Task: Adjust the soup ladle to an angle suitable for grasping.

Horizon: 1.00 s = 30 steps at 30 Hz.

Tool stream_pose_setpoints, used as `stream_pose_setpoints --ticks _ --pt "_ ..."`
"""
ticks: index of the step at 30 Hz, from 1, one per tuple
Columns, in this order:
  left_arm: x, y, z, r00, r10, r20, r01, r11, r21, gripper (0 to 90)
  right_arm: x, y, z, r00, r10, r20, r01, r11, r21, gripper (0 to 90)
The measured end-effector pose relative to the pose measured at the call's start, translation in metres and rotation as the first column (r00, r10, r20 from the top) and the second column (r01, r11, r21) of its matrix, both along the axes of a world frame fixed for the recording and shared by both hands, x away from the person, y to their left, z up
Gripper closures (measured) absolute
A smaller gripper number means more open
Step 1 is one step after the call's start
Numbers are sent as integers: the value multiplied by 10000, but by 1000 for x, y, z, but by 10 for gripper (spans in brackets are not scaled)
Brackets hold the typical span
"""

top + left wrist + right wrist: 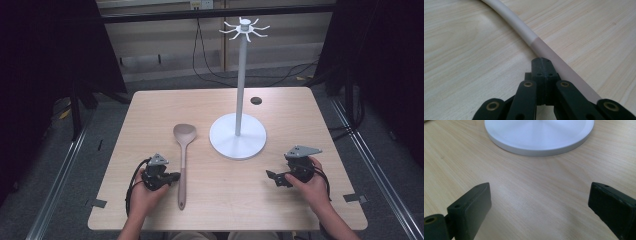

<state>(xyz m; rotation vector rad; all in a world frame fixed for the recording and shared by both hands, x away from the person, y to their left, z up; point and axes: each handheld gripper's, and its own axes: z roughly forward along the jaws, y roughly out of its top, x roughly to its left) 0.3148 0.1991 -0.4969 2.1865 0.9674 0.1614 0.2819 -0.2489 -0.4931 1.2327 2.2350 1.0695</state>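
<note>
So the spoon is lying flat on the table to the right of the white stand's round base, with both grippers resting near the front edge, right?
Not quite: in the high view the spoon lies left of the white stand's base, not right. It is flat on the table, with the left gripper and right gripper near the front edge.

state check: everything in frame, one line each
left tongs: shut, empty, tips beside the spoon handle
right tongs: open wide, empty, facing the stand's base
spoon: flat on the table, bowl pointing away from the person, ungripped
hook stand: upright, nothing hanging on its hooks
table: wooden top, small dark hole near the far edge
</note>
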Motion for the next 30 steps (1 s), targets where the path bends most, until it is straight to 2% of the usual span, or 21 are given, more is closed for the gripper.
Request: stream_pose_setpoints --ticks 2,7,14,21,22,30 --pt "0 -3 -1 10000 -23 -14 22 10000 -53 900 -1 -1 1 10000 -5 26 5 10000 -5 40" --pt "1 -15 -1 9990 -441 -20 440 9989 -176 900 -4 -5 -1 9999 -170 -2 170 9998 133 40" --pt "2 -32 0 9956 -931 47 931 9957 26 900 -8 -7 -1 9998 -188 -56 189 9997 144 40" --pt "2 -42 -1 9937 -1113 150 1112 9938 53 900 -12 -14 0 9992 -394 17 394 9992 80 40" --pt "3 -43 0 9924 -1223 166 1220 9924 184 900 -13 -15 -1 9991 -426 0 426 9991 70 40" --pt "8 -58 0 9888 -1476 212 1474 9890 111 899 -22 -21 -1 9984 -572 -13 572 9984 13 40"
